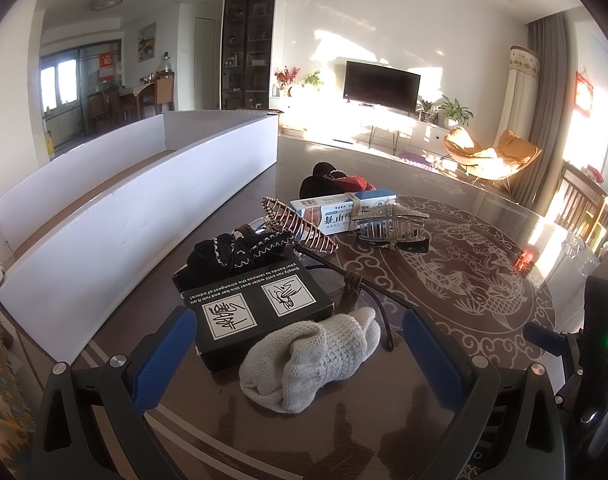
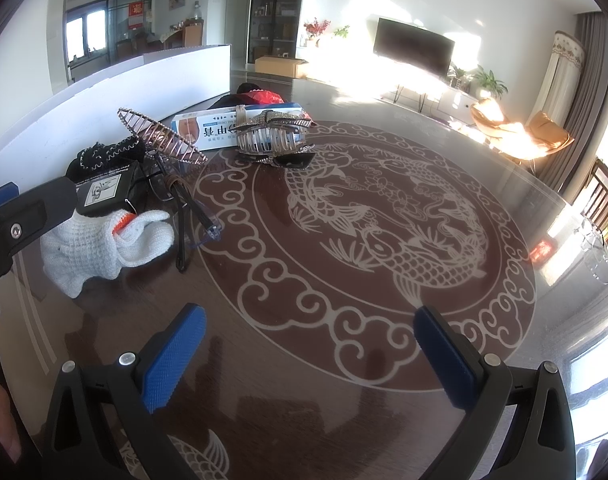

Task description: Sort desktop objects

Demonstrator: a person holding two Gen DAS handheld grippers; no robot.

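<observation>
Both tongs gape empty: left tongs [image 1: 299, 354] straddle a crumpled white knit glove [image 1: 312, 360]; right tongs [image 2: 310, 354] hover over bare tabletop [image 2: 304, 400].

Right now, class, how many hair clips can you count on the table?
2. A bronze hair clip leans by the black cloth; a silver hair clip sits against the long white box. More may hide under the pile.
</observation>
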